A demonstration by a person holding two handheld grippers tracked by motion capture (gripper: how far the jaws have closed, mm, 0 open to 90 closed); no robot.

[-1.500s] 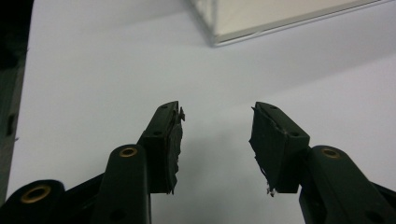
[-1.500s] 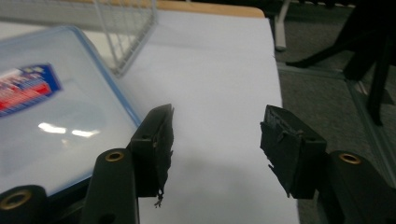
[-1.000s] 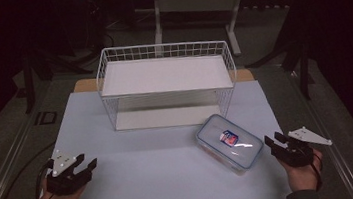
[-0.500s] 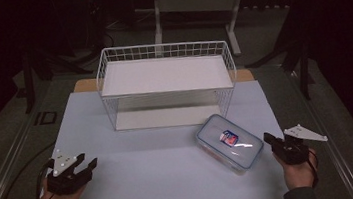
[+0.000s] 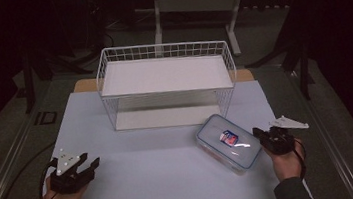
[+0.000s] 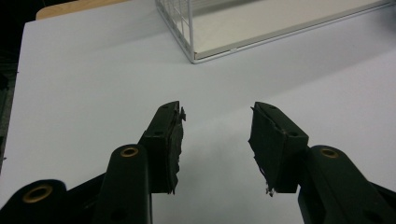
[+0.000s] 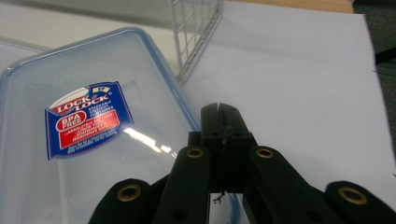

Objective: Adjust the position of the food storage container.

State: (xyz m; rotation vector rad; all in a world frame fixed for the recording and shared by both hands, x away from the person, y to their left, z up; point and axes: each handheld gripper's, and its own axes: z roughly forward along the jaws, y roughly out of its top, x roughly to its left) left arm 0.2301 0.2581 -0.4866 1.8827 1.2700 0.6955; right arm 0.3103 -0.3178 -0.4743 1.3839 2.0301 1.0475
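A clear plastic container (image 5: 230, 143) with a blue-rimmed lid and a red and blue label (image 7: 84, 119) lies on the white mat, at front right. My right gripper (image 5: 257, 132) is at the container's right edge. In the right gripper view its jaws are pressed together over the rim of the container (image 7: 93, 154), and I see nothing between them (image 7: 219, 106). My left gripper (image 5: 90, 159) rests at the mat's front left with its jaws wide apart over bare mat (image 6: 216, 109).
A white wire rack (image 5: 166, 75) with an upper shelf stands at the back middle of the mat (image 5: 145, 153). Its corner shows in the left gripper view (image 6: 187, 28) and the right gripper view (image 7: 196, 28). Dark floor and a table frame lie beyond.
My right gripper's jaws have gone from apart to shut and shifted slightly toward the container's edge. The left gripper has stayed put.
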